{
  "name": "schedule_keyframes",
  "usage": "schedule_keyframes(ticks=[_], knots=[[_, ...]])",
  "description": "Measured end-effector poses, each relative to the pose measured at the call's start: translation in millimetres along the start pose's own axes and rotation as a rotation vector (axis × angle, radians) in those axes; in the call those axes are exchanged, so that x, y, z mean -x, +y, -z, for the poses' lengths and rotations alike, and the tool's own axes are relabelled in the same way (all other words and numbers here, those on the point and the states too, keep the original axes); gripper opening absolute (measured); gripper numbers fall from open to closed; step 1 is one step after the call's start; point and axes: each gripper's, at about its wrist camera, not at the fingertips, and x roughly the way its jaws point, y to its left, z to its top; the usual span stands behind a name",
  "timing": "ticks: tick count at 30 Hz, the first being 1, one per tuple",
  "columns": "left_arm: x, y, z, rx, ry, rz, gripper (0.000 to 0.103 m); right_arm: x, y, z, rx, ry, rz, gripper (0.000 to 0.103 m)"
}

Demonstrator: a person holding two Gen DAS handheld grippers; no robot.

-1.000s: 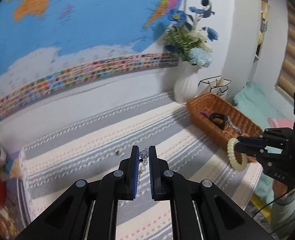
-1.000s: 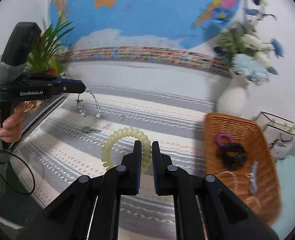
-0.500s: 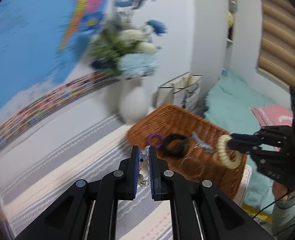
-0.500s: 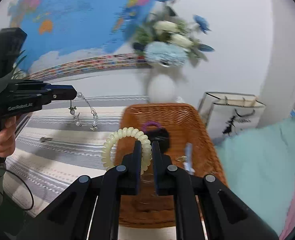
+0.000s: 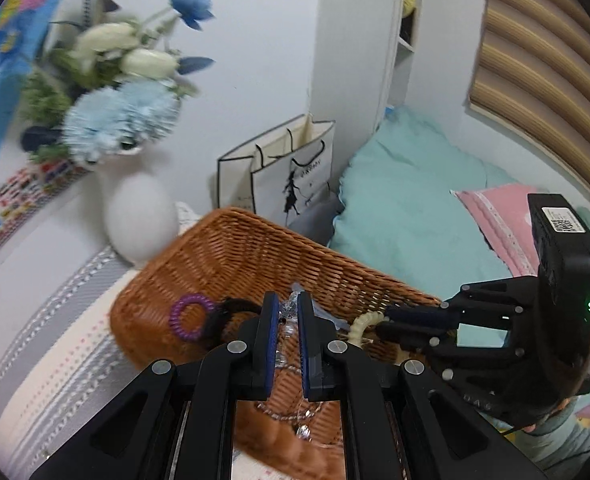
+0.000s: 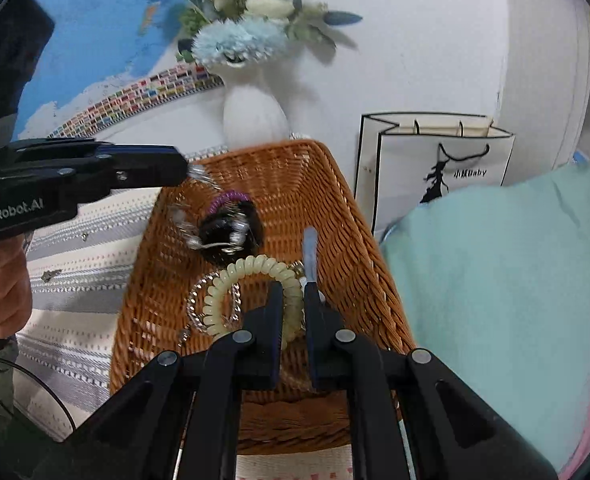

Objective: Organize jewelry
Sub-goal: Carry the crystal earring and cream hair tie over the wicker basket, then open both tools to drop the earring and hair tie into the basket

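A brown wicker basket holds a purple coil tie, a black scrunchie, a blue clip and a chain bracelet. My left gripper is shut on a clear beaded bracelet that dangles over the basket's left part. My right gripper is shut on a cream spiral bracelet and holds it above the basket's middle.
A white vase with blue and white flowers stands behind the basket. A white paper bag stands at its right. A striped cloth carries small loose pieces. A teal bed lies to the right.
Both grippers have swung right from the striped cloth to above the basket, each carrying its bracelet. The cream bracelet now hangs lower, inside the basket's outline.
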Motion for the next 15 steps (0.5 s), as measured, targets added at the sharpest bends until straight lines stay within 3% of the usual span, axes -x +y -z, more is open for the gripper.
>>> schedule_keyframes(ticks=[3,7,15], knots=[[-13,-2,1,-0.007,0.028,0.048,0.013,-3,0,2,0.018,0.006,0.004,0.012],[-15,5,7,0.030,0.046,0.087,0.037,6,-5,3,0.002,-0.021,-0.032,0.019],[31,23,28,0.074,0.026,0.030,0.038,20,8,1,0.005,-0.045,-0.060,0.024]])
